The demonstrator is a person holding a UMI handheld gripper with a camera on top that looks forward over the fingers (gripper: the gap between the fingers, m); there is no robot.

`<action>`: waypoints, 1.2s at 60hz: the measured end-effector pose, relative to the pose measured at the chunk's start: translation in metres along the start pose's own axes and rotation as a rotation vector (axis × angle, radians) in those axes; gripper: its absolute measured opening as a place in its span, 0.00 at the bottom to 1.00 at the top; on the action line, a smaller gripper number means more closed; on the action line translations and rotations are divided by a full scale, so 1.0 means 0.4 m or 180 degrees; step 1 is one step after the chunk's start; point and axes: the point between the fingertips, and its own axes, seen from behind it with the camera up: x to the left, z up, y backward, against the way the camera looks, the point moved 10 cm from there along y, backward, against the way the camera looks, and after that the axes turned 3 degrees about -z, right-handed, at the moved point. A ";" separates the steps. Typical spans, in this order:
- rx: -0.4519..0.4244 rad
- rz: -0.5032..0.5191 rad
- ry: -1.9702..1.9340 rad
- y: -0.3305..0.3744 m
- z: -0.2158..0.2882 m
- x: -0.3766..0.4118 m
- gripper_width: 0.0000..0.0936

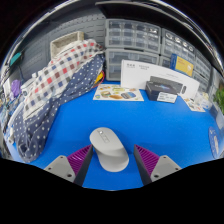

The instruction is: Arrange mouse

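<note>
A light grey computer mouse (108, 147) lies on the blue table cover (150, 120), tilted with its front toward the far left. My gripper (112, 162) is open, its purple pads (79, 158) on either side. The mouse sits between the fingers with a gap at each side, its near end reaching between the fingertips. It rests on the table.
A checked cloth and a dotted dark cloth (55, 85) are heaped at the left. A colourful flat card (118, 93) lies beyond the mouse. A dark box (160, 92) and a white carton (150, 72) stand at the far right, drawer racks (135, 40) behind.
</note>
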 end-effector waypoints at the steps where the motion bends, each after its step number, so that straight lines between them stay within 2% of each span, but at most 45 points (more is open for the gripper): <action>1: 0.0003 -0.0012 -0.0014 -0.006 0.005 0.000 0.89; 13: 0.0065 -0.0238 -0.0163 -0.061 0.057 -0.028 0.84; 23: 0.0097 -0.0263 -0.0326 -0.077 0.067 -0.034 0.65; 25: 0.0088 -0.0281 -0.0347 -0.077 0.068 -0.036 0.54; 32: 0.0070 -0.0278 -0.0367 -0.077 0.065 -0.039 0.50; 40: 0.0102 -0.0221 -0.0288 -0.076 0.064 -0.043 0.40; 42: 0.0080 -0.0196 -0.0280 -0.077 0.064 -0.044 0.43; 43: 0.0052 -0.0179 -0.0288 -0.077 0.064 -0.045 0.38; 47: 0.0005 -0.0091 -0.0349 -0.076 0.062 -0.051 0.37; 57: 0.0129 0.0124 -0.0218 -0.062 0.081 -0.077 0.37; 62: -0.0031 0.0152 -0.0125 -0.013 0.137 -0.142 0.37; 72: -0.0585 -0.0022 0.0029 0.144 0.297 -0.413 0.37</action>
